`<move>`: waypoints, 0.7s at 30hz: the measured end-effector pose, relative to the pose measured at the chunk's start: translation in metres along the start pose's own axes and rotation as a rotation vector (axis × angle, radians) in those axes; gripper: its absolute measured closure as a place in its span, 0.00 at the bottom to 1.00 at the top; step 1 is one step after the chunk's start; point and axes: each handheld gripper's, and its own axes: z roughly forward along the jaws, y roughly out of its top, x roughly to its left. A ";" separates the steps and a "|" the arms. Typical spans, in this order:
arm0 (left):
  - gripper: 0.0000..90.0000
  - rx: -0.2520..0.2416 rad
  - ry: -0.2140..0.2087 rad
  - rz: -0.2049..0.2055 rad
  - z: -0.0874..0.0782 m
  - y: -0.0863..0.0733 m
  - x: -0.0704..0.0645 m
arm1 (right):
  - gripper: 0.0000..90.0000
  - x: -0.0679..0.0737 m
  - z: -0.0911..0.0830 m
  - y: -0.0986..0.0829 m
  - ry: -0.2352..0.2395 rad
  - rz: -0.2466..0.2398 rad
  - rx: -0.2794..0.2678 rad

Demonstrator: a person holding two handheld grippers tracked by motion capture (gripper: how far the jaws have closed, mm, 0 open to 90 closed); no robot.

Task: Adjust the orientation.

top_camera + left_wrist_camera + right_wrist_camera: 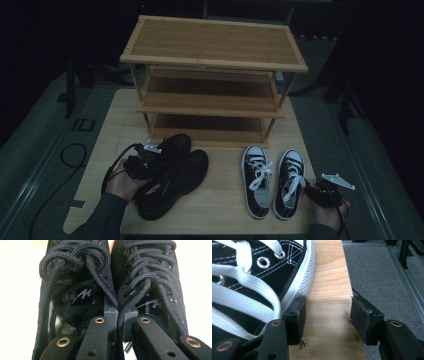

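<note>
A pair of black lace-up shoes (175, 175) lies at an angle on the front left of the wooden table (220, 205). My left gripper (150, 159) sits at their collars. In the left gripper view its jaws (120, 315) are pinched together on the two inner collars of the black shoes (82, 277), with laces draped over them. A pair of black-and-white sneakers (272, 182) stands at the front right, toes towards the rack. My right gripper (312, 190) is open beside the right sneaker (262, 272). One of its pads touches the white sole and bare table (329, 277) lies between the jaws (327, 312).
A three-tier wooden shoe rack (212, 45) stands at the back of the table, its shelves bare. The table's right edge (348, 277) runs close to my right gripper, with grey floor (382, 272) and a metal rail beyond. A black cable (72, 152) loops on the floor at left.
</note>
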 end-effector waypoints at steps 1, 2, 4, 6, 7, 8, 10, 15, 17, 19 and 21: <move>0.96 -0.001 0.002 0.002 0.000 0.000 0.000 | 0.51 0.000 0.000 0.000 0.000 0.000 0.000; 0.96 -0.002 0.005 0.005 -0.001 0.001 -0.001 | 0.51 0.000 0.000 0.000 0.000 0.000 0.000; 0.96 -0.002 0.012 0.026 -0.002 0.002 -0.002 | 0.51 0.000 0.000 0.000 0.001 -0.001 0.000; 0.96 -0.006 0.019 0.028 -0.003 0.002 -0.003 | 0.51 0.000 0.000 0.000 0.000 -0.002 0.000; 0.96 -0.005 0.019 0.028 -0.005 0.003 -0.003 | 0.51 0.000 0.000 0.000 0.001 -0.001 0.000; 0.96 -0.009 0.024 0.032 -0.006 0.004 -0.003 | 0.51 0.000 0.000 0.000 0.000 -0.001 0.000; 0.96 -0.016 0.015 0.025 -0.008 0.005 -0.002 | 0.51 0.000 0.000 0.000 0.000 -0.001 0.000; 0.96 -0.028 0.016 0.021 -0.013 0.007 -0.002 | 0.51 0.000 0.000 0.000 0.000 -0.001 0.000; 0.96 -0.030 0.017 0.020 -0.014 0.008 -0.002 | 0.51 0.000 0.000 0.000 0.000 -0.001 0.000; 0.96 -0.038 0.017 0.022 -0.017 0.009 -0.001 | 0.51 0.000 0.000 0.000 0.000 -0.002 0.000; 0.96 -0.049 0.013 0.025 -0.019 0.009 -0.001 | 0.51 0.000 0.000 0.000 0.000 -0.001 0.000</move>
